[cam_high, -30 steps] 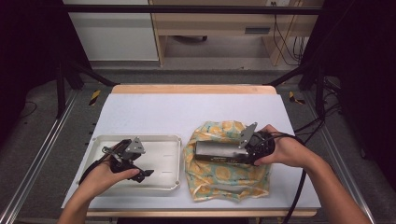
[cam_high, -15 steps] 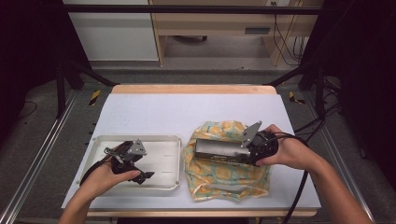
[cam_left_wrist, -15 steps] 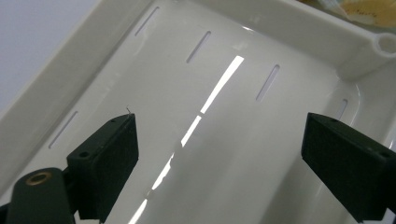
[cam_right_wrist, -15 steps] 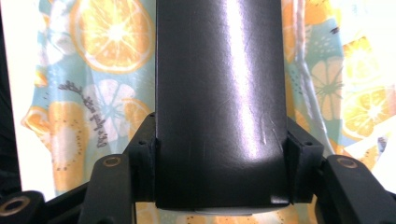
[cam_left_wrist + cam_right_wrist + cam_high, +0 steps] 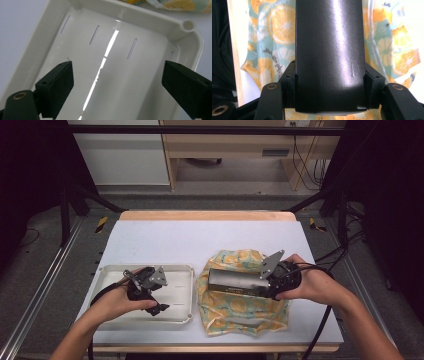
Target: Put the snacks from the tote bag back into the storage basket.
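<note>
On your left, the left gripper [image 5: 162, 307] hangs over the white tray [image 5: 112, 270], jaws wide apart with nothing between them; in the left gripper view you look straight down into the tray [image 5: 37, 42], slotted floor bare, so that hand is free to help. Moving right, the cloth [image 5: 240, 312] with the orange-slice print lies crumpled on the table [image 5: 200, 240] just beside the tray, and the dark can [image 5: 235, 282] is held level above it. The right gripper [image 5: 267, 282] has its jaws clamped on one end of the can, pads [image 5: 289, 82] pressing either side of the round wall, as the right gripper view shows on the can [image 5: 329, 50]. Judge it as a stiff, smooth metal cylinder: glossy, so likely slippery, and it carries a small dent, so a thin wall that won't like a hard squeeze. Held by one end, its length will lever down on the pads; a grip nearer the middle would balance better. The cloth [image 5: 274, 27] is soft and limp, so it gives no firm support; pinch an edge or fold if you need to move it.
</note>
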Action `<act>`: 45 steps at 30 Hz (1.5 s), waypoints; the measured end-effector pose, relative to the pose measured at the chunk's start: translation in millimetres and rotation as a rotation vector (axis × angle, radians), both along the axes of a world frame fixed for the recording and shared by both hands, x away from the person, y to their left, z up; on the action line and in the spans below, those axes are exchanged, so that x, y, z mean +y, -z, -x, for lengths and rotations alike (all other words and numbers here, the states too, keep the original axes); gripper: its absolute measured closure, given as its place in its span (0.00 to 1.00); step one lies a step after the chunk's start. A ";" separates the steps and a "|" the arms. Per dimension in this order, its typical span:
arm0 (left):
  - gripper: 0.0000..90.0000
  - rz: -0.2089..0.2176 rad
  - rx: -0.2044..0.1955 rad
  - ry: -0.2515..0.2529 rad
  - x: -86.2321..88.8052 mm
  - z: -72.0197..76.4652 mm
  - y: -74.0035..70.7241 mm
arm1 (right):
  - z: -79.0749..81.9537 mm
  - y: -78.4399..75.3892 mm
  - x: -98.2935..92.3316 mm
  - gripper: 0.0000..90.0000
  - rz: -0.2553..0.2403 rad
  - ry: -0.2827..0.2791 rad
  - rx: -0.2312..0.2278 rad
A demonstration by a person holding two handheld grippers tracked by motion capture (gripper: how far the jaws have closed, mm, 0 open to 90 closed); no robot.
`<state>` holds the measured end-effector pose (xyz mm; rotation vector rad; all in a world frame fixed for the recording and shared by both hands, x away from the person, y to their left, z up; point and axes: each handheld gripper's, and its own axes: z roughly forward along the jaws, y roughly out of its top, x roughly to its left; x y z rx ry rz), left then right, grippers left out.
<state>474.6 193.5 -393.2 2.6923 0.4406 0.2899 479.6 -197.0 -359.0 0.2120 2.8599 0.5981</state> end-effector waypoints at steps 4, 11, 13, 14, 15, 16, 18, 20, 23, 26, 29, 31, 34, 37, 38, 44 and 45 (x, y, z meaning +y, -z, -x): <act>0.12 -0.018 0.020 0.015 -3.8 -5.9 -12.2 | 1.1 -6.6 7.5 0.48 -0.001 -0.013 -0.003; 0.11 -0.046 0.012 0.040 -9.1 -12.9 -41.2 | 3.4 -9.2 28.6 0.48 0.028 -0.052 0.010; 0.11 -0.040 0.008 0.049 -10.9 -13.7 -49.3 | 3.6 -7.8 35.1 0.48 0.038 -0.062 0.016; 0.11 -0.041 0.006 0.053 -12.0 -13.5 -53.1 | 3.9 -7.1 38.2 0.48 0.041 -0.065 0.020; 0.11 -0.042 0.003 0.061 -12.7 -13.0 -56.8 | 4.6 -6.7 41.0 0.48 0.046 -0.070 0.022; 0.11 -0.044 0.001 0.065 -13.6 -12.2 -60.1 | 5.1 -6.4 43.6 0.48 0.048 -0.074 0.024; 0.11 -0.054 -0.001 0.078 -15.5 -11.0 -66.2 | 6.4 -5.7 48.0 0.48 0.047 -0.079 0.022; 0.11 -0.066 -0.003 0.089 -17.9 -10.4 -71.3 | 6.4 -5.3 51.4 0.48 0.046 -0.073 0.017; 0.11 -0.075 -0.011 0.107 -23.5 -8.9 -79.5 | 4.9 -4.1 56.1 0.48 0.036 -0.070 0.014; 0.11 -0.086 -0.022 0.140 -30.7 -7.0 -84.6 | 4.5 -4.3 59.9 0.48 0.028 -0.063 0.018; 0.11 -0.093 -0.030 0.175 -38.3 -6.5 -86.8 | 4.2 -6.1 63.1 0.48 0.025 -0.062 0.021; 0.11 -0.098 -0.030 0.201 -43.2 -6.2 -86.0 | 4.6 -8.1 64.6 0.48 0.017 -0.059 0.019; 0.11 -0.119 -0.025 0.240 -51.2 -4.7 -82.5 | 6.2 -10.6 67.1 0.48 -0.007 -0.056 0.024; 0.11 -0.142 -0.020 0.263 -57.0 -2.6 -80.3 | 8.2 -12.1 71.6 0.48 -0.007 -0.061 0.030; 0.12 -0.152 -0.017 0.271 -58.7 -1.5 -79.4 | 8.1 -12.6 73.1 0.48 -0.003 -0.069 0.035; 0.13 -0.192 -0.006 0.304 -67.6 2.9 -74.0 | 8.0 -15.8 83.9 0.48 0.010 -0.093 0.030; 0.13 -0.196 -0.004 0.306 -68.4 2.9 -73.5 | 8.2 -16.4 85.7 0.48 0.011 -0.098 0.032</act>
